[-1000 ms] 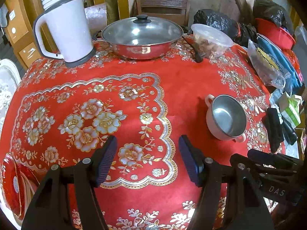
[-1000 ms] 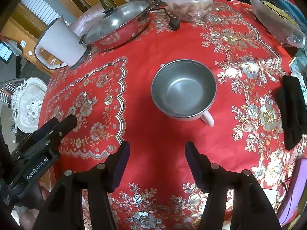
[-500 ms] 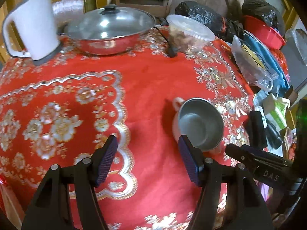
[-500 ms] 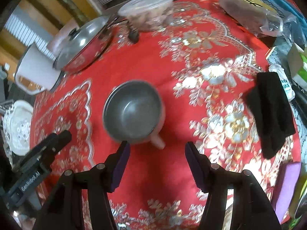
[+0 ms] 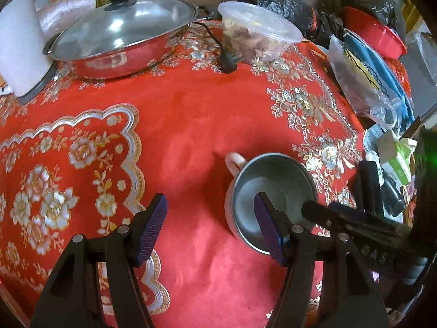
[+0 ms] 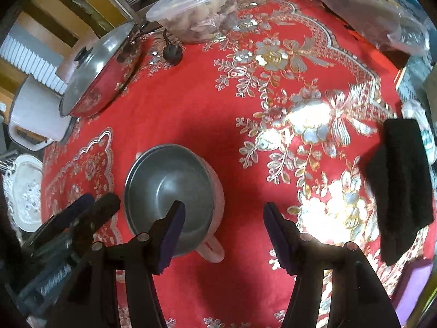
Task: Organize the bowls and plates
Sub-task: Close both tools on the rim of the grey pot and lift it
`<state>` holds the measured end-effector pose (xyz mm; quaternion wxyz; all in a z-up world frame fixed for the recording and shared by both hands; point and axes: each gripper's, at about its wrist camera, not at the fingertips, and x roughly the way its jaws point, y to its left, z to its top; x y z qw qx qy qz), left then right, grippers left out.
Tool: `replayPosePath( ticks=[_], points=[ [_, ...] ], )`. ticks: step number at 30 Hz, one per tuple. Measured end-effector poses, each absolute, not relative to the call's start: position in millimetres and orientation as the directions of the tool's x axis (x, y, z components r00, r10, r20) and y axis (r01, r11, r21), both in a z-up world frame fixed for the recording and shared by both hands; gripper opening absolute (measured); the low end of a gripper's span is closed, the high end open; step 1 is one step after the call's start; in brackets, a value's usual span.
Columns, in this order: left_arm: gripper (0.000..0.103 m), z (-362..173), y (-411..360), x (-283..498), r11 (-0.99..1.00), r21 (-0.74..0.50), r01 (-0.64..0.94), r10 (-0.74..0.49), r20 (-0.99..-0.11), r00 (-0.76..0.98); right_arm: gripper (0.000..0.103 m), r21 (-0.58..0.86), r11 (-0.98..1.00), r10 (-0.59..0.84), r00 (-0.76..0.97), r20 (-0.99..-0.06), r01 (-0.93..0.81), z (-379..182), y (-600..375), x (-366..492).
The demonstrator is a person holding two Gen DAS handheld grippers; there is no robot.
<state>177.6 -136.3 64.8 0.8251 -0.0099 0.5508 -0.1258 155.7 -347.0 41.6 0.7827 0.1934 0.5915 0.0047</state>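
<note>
Our left claw [image 5: 210, 229] and right claw [image 6: 222, 232], both agape and empty, flank the round steel-lined bowl [image 5: 270, 191]; only the right view shows a white embossed tray [image 6: 24, 191].

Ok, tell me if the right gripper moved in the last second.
Yes: the right gripper came nearer the bowl and shifted right; the bowl now sits at its left finger.

A broad stretch of the red, gold-flowered tablecloth [image 5: 180, 114] lies bare left of the pink two-handled bowl with a steel lining [image 5: 269, 191]; the far edge is blocked by the lidded steel pan [image 5: 120, 38], the white kettle [image 5: 19, 52], a black plug [image 5: 228, 61] and the clear plastic food tub [image 5: 259, 35]; the right side is crowded by a black folded cloth [image 6: 401, 186] and plastic bags [image 5: 357, 79].
</note>
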Motion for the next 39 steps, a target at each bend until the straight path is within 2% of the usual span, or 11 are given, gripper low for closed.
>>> replayPosePath(
  ticks=[9,13,18,21,23,24,25,26,29,32,39],
  points=[
    [0.065,56,-146,191,0.942,-0.184,0.282,-0.271,-0.911,0.312,0.062,0.305,0.920,0.230,0.293,-0.928,0.245,37,-356,155],
    [0.065,47,-153,194,0.940,-0.175,0.292,-0.262,-0.919,0.293,0.062,0.350,0.895,0.281,0.260,-0.924,0.277,23,-354,159],
    [0.065,36,-157,199,0.942,-0.167,0.292,-0.245,-0.935,0.255,0.056,0.352,0.891,0.287,0.247,-0.926,0.286,12,-352,163],
    [0.064,29,-160,200,0.939,-0.172,0.297,-0.246,-0.942,0.230,0.040,0.343,0.903,0.282,0.244,-0.928,0.260,12,-345,167],
    [0.062,25,-165,200,0.933,-0.182,0.311,-0.254,-0.944,0.210,0.020,0.341,0.910,0.286,0.239,-0.928,0.236,12,-340,169],
    [0.052,23,-167,199,0.929,-0.186,0.320,-0.259,-0.944,0.203,0.016,0.337,0.917,0.285,0.238,-0.928,0.216,13,-336,171],
    [0.027,22,-170,199,0.923,-0.191,0.333,-0.265,-0.945,0.191,0.016,0.323,0.926,0.275,0.236,-0.932,0.196,15,-332,172],
    [0.022,18,-175,198,0.918,-0.183,0.352,-0.254,-0.953,0.167,0.016,0.301,0.938,0.257,0.240,-0.936,0.170,18,-325,173],
    [0.022,18,-178,195,0.914,-0.156,0.375,-0.236,-0.956,0.176,0.016,0.272,0.952,0.234,0.237,-0.943,0.139,20,-316,173],
    [0.016,18,-171,194,0.917,-0.193,0.350,-0.261,-0.952,0.161,0.016,0.307,0.939,0.270,0.223,-0.937,0.152,18,-319,169],
    [0.016,33,-152,183,0.925,-0.195,0.327,-0.264,-0.947,0.184,0.016,0.315,0.944,0.287,0.223,-0.932,0.102,32,-306,162]
  ],
)
